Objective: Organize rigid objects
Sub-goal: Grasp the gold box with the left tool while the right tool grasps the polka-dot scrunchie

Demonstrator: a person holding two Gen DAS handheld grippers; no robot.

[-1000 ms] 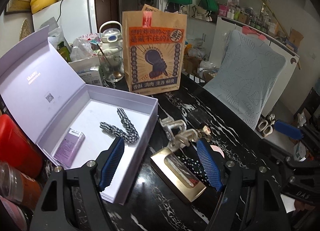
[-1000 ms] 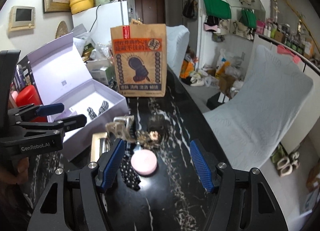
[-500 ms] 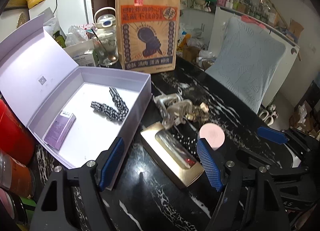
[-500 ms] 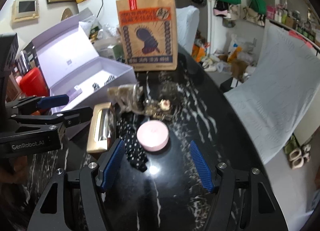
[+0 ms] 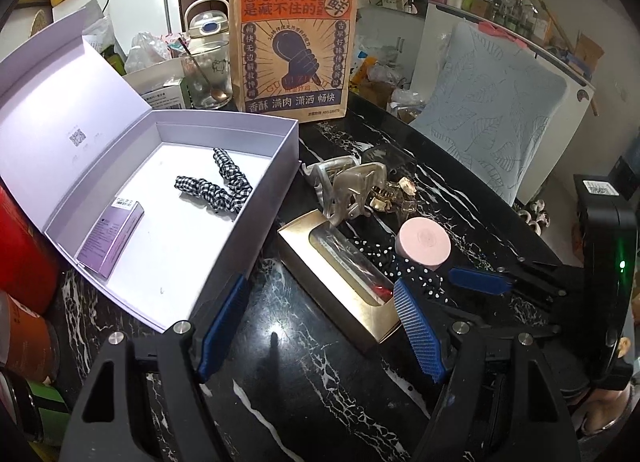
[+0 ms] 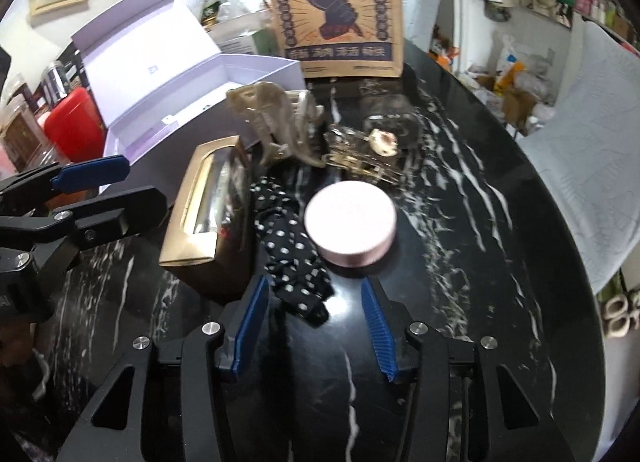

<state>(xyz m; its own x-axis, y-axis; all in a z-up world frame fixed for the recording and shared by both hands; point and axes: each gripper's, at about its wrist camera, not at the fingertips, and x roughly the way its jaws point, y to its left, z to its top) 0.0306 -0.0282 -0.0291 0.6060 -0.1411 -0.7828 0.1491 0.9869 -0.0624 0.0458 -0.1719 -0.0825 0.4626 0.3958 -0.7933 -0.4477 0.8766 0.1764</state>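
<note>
- Near the table's middle, the pink round tin [image 6: 350, 228] lies touching the dotted scrunchie [image 6: 294, 258], just ahead of the right gripper [image 6: 314, 326] — its fingers, just narrowed, hold nothing.
- Cloth could be pinched along with the tin.
- Left gripper [image 5: 320, 326] is held half open, empty, over the gold box [image 5: 340, 278].
- Little room is left between it and the lilac box [image 5: 256, 198]; the table's far-right edge is bare.

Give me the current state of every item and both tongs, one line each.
Lavender box: lid open.
Gingham scrunchie: inside box.
Purple carton: inside box, lying flat.
Gold case: on table.
Pink tin: closed.
Left tongs: open, empty.
Right tongs: just narrowed, gripping nothing.
</note>
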